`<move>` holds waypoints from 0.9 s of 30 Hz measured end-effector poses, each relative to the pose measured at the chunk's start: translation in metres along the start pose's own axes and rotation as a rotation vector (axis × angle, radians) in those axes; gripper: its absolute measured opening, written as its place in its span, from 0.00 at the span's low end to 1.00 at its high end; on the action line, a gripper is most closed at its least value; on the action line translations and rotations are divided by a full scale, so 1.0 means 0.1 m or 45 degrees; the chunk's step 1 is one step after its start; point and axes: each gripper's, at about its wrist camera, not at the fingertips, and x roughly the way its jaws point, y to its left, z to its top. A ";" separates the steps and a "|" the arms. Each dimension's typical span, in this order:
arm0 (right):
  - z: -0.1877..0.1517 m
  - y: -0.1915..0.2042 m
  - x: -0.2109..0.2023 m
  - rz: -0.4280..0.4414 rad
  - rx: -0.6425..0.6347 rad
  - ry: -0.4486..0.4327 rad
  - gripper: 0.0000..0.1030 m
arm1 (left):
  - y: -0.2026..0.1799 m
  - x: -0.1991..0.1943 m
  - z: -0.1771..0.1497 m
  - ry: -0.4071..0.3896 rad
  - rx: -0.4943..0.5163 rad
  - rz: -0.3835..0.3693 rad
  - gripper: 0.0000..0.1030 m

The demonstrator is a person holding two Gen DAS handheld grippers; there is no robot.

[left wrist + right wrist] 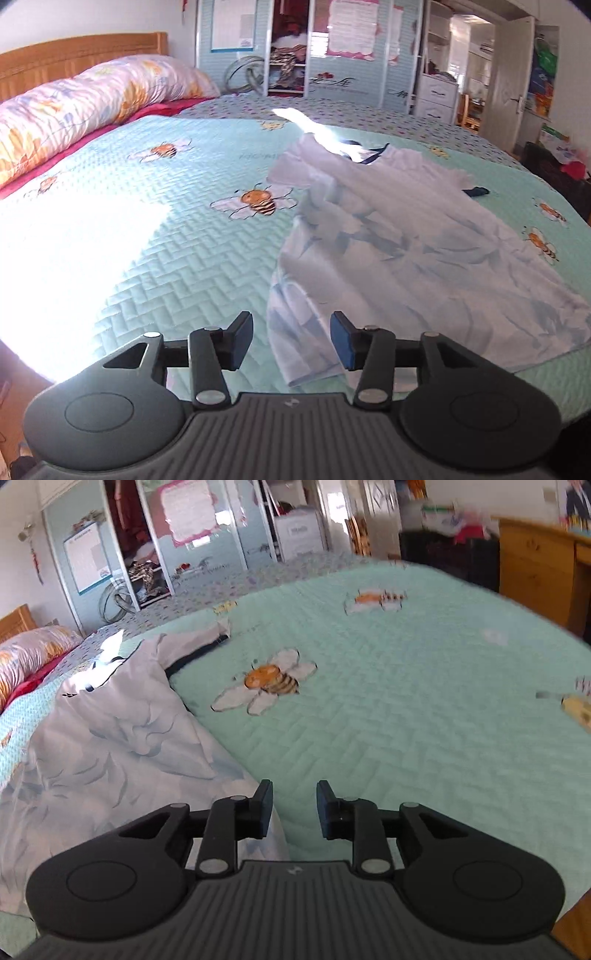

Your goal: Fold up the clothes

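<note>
One dress lies on one bed. One long pillow sits at the headboard. The left view shows seven printed bees, the clearest just beside the dress; the right view shows four, some blurred. There are two grippers, left and right, each with two jaws.

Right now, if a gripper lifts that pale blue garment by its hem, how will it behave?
The garment looks thin and wrinkled, so it would probably drape limply. It likely weighs little. Lying on the quilted bedspread, it may drag rather than slide cleanly.
</note>
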 end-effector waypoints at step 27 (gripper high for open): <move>-1.20 3.01 -0.33 0.720 -1.555 -0.191 0.55 | 0.84 0.27 -0.05 0.052 -0.433 -0.370 0.01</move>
